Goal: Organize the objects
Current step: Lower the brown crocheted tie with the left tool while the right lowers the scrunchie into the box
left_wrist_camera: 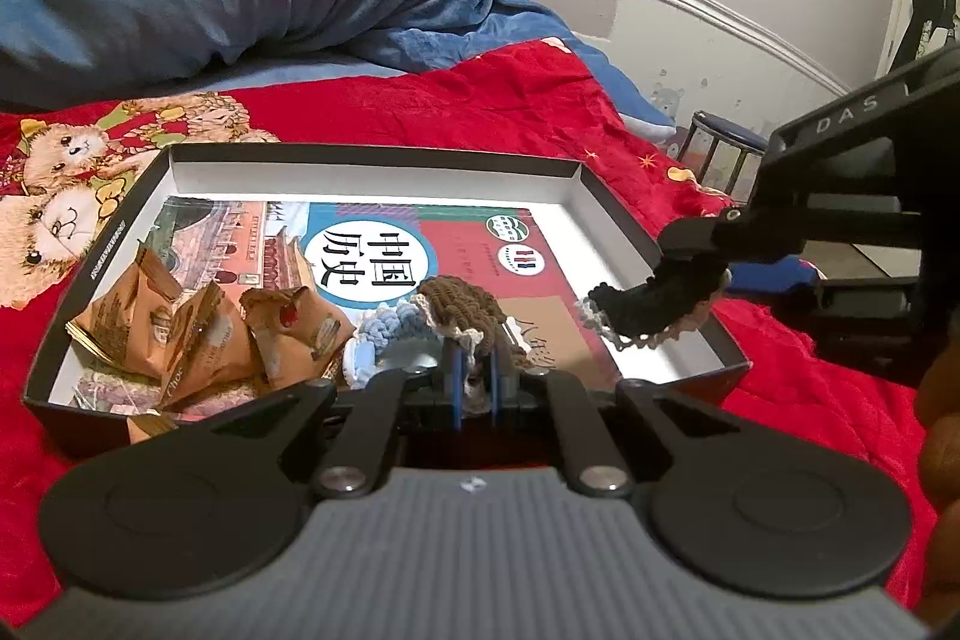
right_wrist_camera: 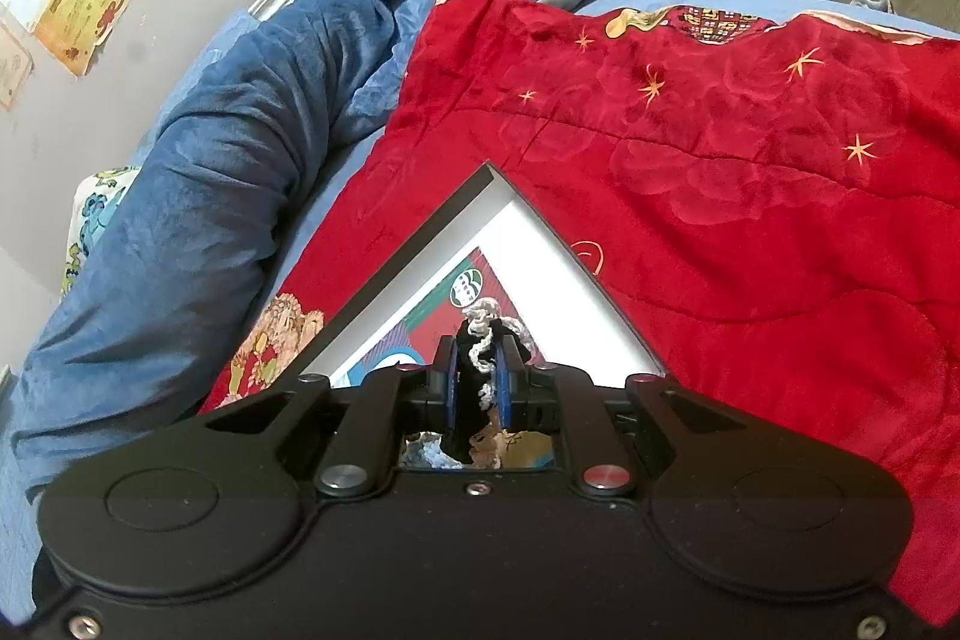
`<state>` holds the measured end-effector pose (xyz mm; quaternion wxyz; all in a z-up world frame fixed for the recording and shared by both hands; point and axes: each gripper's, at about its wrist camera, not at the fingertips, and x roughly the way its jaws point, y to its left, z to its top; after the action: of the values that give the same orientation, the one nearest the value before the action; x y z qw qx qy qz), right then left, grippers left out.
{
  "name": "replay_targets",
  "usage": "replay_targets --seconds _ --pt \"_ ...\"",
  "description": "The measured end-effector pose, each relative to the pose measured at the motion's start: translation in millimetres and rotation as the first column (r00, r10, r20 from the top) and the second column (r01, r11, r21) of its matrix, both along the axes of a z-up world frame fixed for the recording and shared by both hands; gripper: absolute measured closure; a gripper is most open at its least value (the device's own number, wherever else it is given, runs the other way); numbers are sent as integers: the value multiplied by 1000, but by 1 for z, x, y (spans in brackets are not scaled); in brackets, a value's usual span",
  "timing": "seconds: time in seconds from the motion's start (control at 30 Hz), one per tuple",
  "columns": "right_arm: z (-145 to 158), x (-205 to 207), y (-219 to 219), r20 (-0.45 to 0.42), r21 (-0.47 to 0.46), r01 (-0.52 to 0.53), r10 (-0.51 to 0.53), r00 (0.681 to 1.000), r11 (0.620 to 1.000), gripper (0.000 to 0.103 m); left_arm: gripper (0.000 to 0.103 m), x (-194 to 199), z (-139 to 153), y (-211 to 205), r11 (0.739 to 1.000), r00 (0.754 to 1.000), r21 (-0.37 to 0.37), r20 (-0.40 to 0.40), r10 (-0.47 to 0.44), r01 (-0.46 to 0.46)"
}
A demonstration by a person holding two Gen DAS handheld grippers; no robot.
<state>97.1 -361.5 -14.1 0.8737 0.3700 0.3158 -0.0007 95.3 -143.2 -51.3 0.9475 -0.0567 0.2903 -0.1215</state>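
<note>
— What do we have in the left tool (left_wrist_camera: 474, 379)?
— We're clamped on the brown crocheted doll (left_wrist_camera: 465, 307), low over the near side of the black box (left_wrist_camera: 372, 154), beside the snack packets (left_wrist_camera: 198, 328).
— And our right tool (right_wrist_camera: 478, 376)?
— Closed on the black crocheted doll (right_wrist_camera: 474, 361), held above the box's right corner. The history book (left_wrist_camera: 420, 250) lies flat inside the box, which sits on the red blanket (right_wrist_camera: 750, 190).

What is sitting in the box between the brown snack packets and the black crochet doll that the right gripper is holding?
In the left wrist view, the brown-haired crochet doll lies between the snack packets and the black crochet doll, on the history book, held by the left gripper.
</note>
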Motion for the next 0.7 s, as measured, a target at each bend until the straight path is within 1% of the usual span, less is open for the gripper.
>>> replay_targets --seconds 0.1,0.43,0.7 --pt "0 0 1 1 -3 -5 5 1000 1000 90 92 -1 1 1 1000 1000 11 8 6 -6" --pt "-1 1 2 -4 -5 -5 5 1000 1000 90 91 -1 1 7 1000 1000 -2 3 21 -21" --pt "-2 2 6 -8 -19 -20 20 1000 1000 90 91 -3 -1 4 1000 1000 21 10 14 -14"
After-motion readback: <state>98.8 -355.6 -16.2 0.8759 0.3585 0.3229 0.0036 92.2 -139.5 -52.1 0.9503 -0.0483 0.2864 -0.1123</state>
